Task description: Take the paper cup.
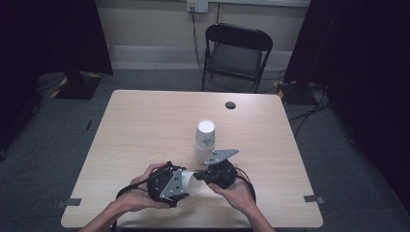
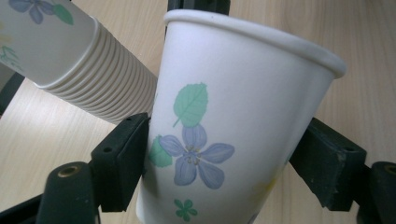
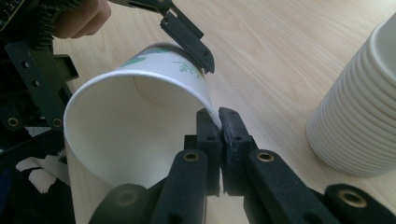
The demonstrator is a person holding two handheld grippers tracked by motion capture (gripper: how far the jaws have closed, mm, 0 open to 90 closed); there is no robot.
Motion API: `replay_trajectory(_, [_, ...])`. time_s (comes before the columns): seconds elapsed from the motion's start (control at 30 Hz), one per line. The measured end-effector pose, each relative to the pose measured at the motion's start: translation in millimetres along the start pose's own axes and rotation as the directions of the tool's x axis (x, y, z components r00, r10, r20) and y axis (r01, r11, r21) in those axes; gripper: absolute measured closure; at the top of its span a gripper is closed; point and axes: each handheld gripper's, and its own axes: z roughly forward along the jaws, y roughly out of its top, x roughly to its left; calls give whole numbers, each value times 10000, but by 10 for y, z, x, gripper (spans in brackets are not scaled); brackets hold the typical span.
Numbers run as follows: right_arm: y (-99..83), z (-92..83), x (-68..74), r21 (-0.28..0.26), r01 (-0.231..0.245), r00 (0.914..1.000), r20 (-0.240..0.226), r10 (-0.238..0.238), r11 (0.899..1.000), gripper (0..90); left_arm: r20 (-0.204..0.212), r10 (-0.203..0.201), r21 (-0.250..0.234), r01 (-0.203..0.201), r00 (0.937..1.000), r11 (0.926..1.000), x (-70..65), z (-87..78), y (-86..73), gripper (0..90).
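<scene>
**Single flowered cup gripped from both ends**

Near the front edge of the pale wooden table [image 1: 145,125]: a white paper cup printed with blue flowers and green leaves [image 1: 189,182], lying on its side off the tabletop, held between two hand-held tools. Left black two-jaw gripper [image 1: 180,186] closed across the cup's body, one jaw pressed to each side of the wall, open only as wide as the cup itself [image 2: 233,130]. Right black two-jaw gripper [image 1: 200,178] nearly closed, pinching the cup's rim [image 3: 140,135] with one jaw inside the mouth and one outside, thin paper wall caught between the tips [image 3: 218,122]. Cup's open mouth turned toward the right gripper, base toward the left one.

Just behind the grippers, toward the table's middle: a tall stack of matching white paper cups [image 1: 204,141], standing upside down, base uppermost, ridged rims piled at the bottom. Same stack close beside the held cup in the left gripper view [image 2: 88,70] and at the right edge of the right gripper view [image 3: 359,116], apart from the held cup.

Person's left hand [image 1: 140,193] and right hand [image 1: 237,191] wrapped round the grippers, forearms entering from the bottom edge. Grey three-cornered plates on top of both tools.

Beyond the far side of the table: a black folding chair [image 1: 237,53] against the wall. Small dark round hole [image 1: 230,105] near the table's far edge.
</scene>
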Motion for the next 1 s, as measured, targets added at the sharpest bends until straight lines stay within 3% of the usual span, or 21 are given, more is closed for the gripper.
replay_trajectory(0.03, [0, 0, 0, 0, 0, 10000, 0, 0, 10000, 870, 85, -211, -72, 212, 9997, 9997, 17, -9, -4, 241])
replay_trajectory(0.07, [2, -16, -9, -252, -142, 9999, 12, 143, 9996, 852, 230, -706, -191, 711, 9972, 9973, 60, -30, -2, 258])
replay_trajectory(0.1, [3, -23, -11, -383, -166, 9998, 84, 170, 9991, 841, 230, -706, -191, 711, 9972, 9973, 60, -30, -2, 267])
replay_trajectory(0.17, [4, -33, -14, -526, -217, 9997, 110, 223, 9984, 829, 394, -1198, -430, 1215, 9920, 9917, 96, -54, 1, 274])
replay_trajectory(0.27, [-1, -105, -58, -1287, -589, 9981, 122, 610, 9899, 788, 481, -1901, -1004, 1941, 9806, 9758, 142, -94, -1, 289])
replay_trajectory(0.33, [-4, -120, -69, -1374, -649, 9975, 172, 679, 9884, 777, 583, -2221, -1311, 2280, 9733, 9648, 180, -124, -6, 291])
replay_trajectory(0.4, [-19, -148, -97, -1678, -834, 9963, 88, 861, 9823, 763, 649, -2724, -1604, 2794, 9600, 9467, 206, -154, -16, 300])
replay_trajectory(0.43, [-19, -148, -97, -1678, -834, 9963, 88, 861, 9823, 763, 649, -2724, -1604, 2794, 9600, 9467, 206, -154, -16, 300])
replay_trajectory(0.47, [-20, -162, -103, -1883, -912, 9956, 58, 940, 9779, 768, 724, -2940, -1775, 3024, 9530, 9365, 215, -158, -16, 301])
replay_trajectory(0.53, [-19, -169, -102, -1986, -931, 9954, 36, 957, 9757, 792, 694, -3006, -1861, 3084, 9512, 9329, 216, -159, -16, 301])
replay_trajectory(0.57, [-18, -182, -100, -2119, -963, 9952, -60, 973, 9725, 836, 607, -2877, -1768, 2939, 9558, 9393, 204, -151, -11, 302])
replay_trajectory(0.6, [-18, -182, -100, -2119, -963, 9952, -60, 973, 9725, 836, 607, -2877, -1768, 2939, 9558, 9393, 204, -151, -11, 301])
replay_trajectory(0.63, [-16, -189, -102, -2193, -1013, 9948, -123, 1011, 9704, 854, 525, -2736, -1694, 2786, 9604, 9453, 188, -141, -8, 301])
replay_trajectory(0.67, [-14, -194, -103, -2223, -1088, 9941, -223, 1065, 9689, 862, 448, -2707, -1688, 2744, 9616, 9467, 172, -128, -8, 292])
replay_trajectory(0.7, [-5, -191, -100, -2136, -1189, 9929, -270, 1158, 9696, 876, 254, -2465, -1560, 2474, 9688, 9563, 141, -102, -4, 277])
replay_trajectory(0.83, [7, -174, -94, -1833, -1511, 9885, -360, 1469, 9714, 888, 147, -2267, -1443, 2264, 9738, 9633, 120, -79, -7, 257])
replay_trajectory(1.0, [30, -118, -60, -1404, -1557, 9878, -240, 1538, 9778, 896, 64, -2116, -1603, 2099, 9773, 9645, 79, -68, 26, 211])
